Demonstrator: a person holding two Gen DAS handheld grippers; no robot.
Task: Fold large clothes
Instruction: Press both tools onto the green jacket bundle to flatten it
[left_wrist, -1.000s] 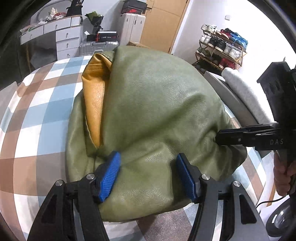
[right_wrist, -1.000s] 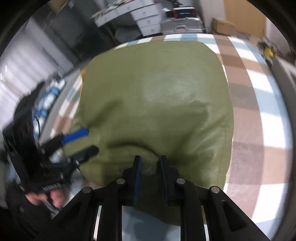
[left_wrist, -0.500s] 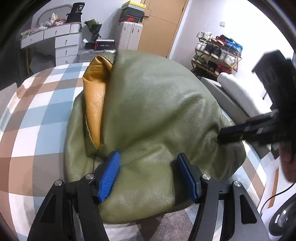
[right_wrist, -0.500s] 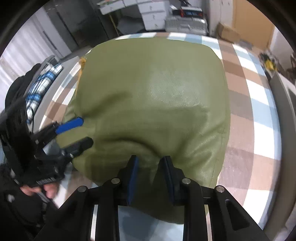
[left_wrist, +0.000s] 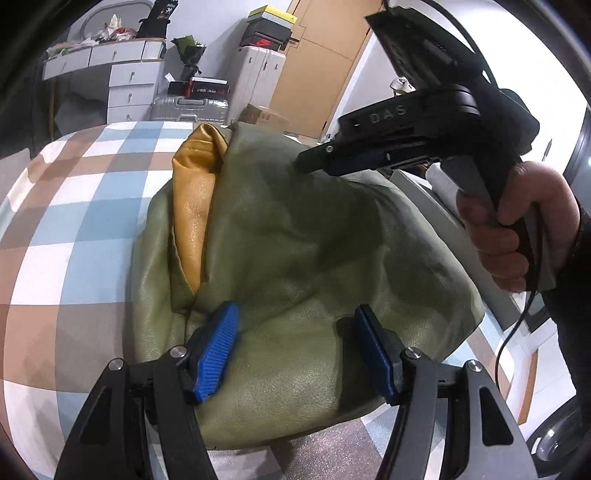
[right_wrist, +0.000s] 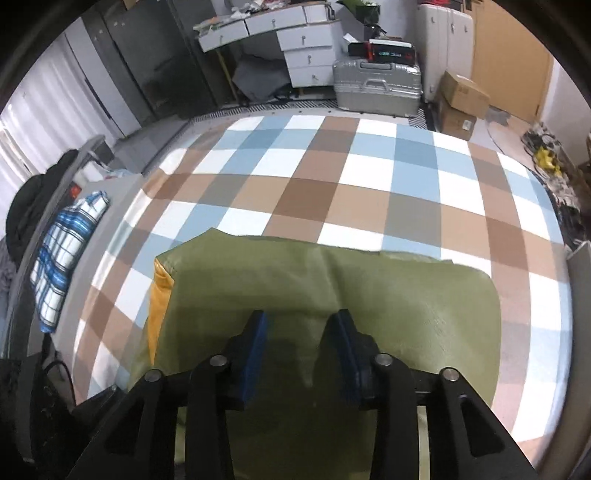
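Jacket (left_wrist: 295, 251), olive leather, folded on checked bed (left_wrist: 81, 206), lies under both: left gripper (left_wrist: 295, 354) fingers spread at near edge, right gripper (right_wrist: 301, 354) parted, grasping nothing.

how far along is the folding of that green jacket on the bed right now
Mostly done: the olive-green leather jacket lies as a compact bundle on the checked bedspread, its mustard-yellow lining showing at one side. In hand: nothing is gripped; the left gripper sits open at the near edge, the right gripper open above it. Left: perhaps tucking the lining and smoothing.
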